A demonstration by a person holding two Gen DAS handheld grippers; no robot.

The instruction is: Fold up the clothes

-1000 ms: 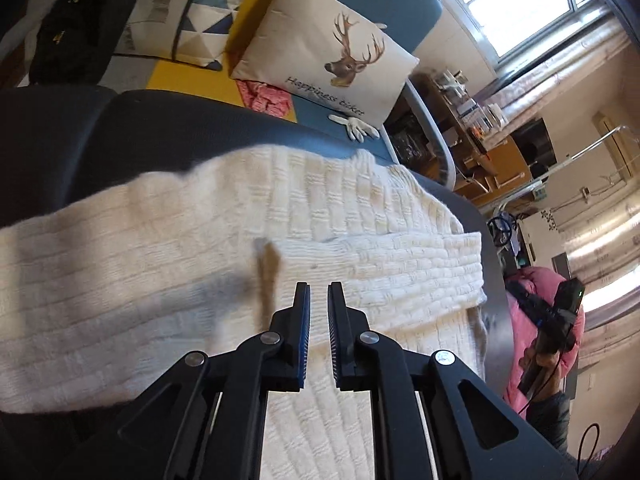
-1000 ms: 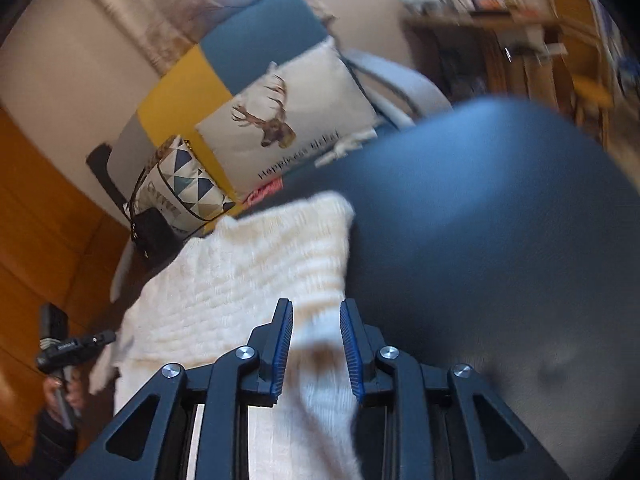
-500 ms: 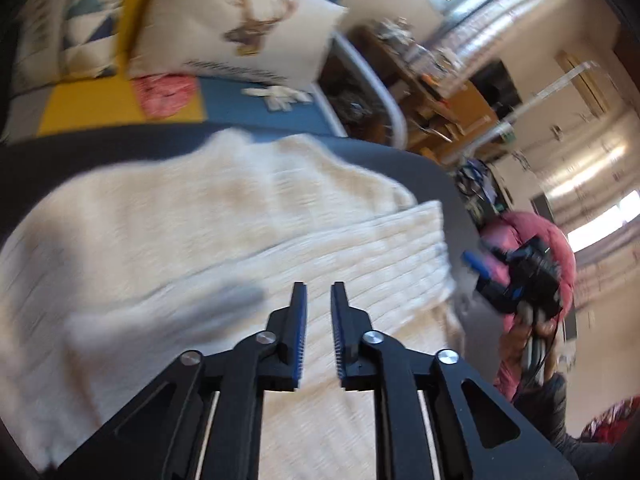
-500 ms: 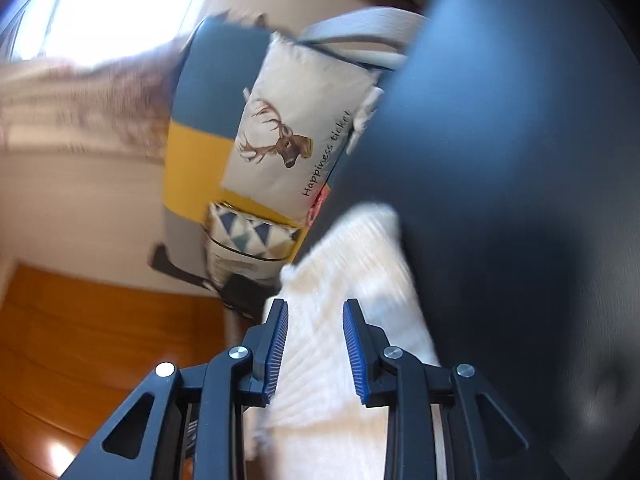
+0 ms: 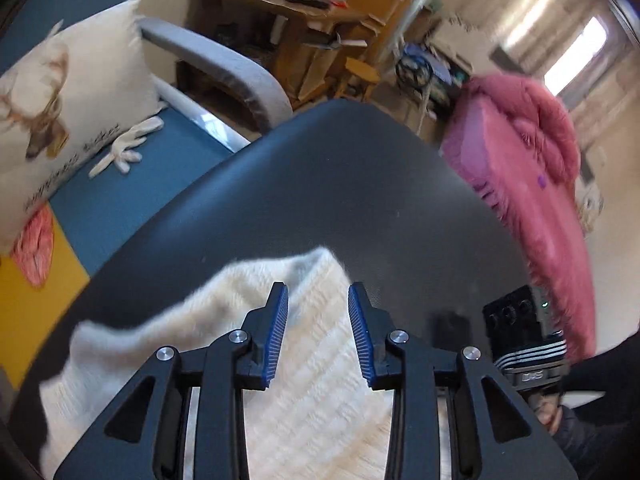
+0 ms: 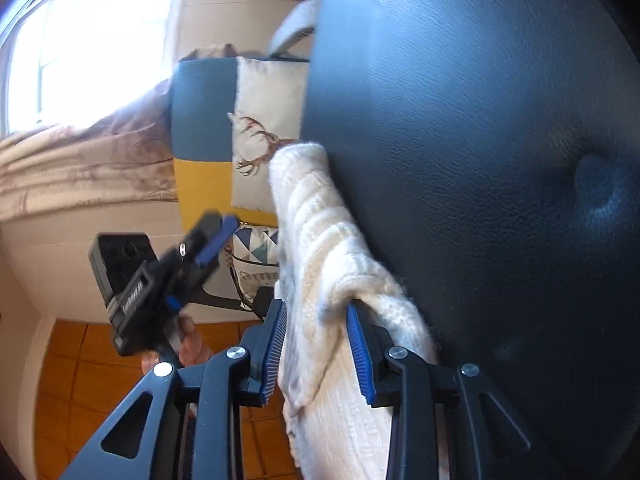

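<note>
A cream knitted sweater [image 5: 256, 320] lies folded on a dark blue leather stool [image 5: 340, 184]. My left gripper [image 5: 318, 300] is open, its jaws on either side of the sweater's corner, above it. In the right wrist view the sweater [image 6: 320, 248] lies along the stool's edge [image 6: 480, 120]. My right gripper [image 6: 316, 316] is open with a fold of the sweater's edge between its jaws; the right finger [image 6: 358, 344] sits under a bunched fold. The left gripper also shows in the right wrist view [image 6: 208, 236], held off to the left.
A blue and yellow sofa [image 5: 132, 184] stands behind the stool with a deer cushion [image 5: 68, 96], a white glove [image 5: 124, 148] and a pink cloth [image 5: 34, 244]. A pink coat [image 5: 532, 184] hangs at right. A cluttered wooden desk [image 5: 300, 20] stands behind. Orange floor [image 6: 80, 380] lies below.
Both grippers have opened wider. My left gripper has swung right to the sweater's corner. My right gripper has rolled sideways and now has the sweater's edge between its jaws.
</note>
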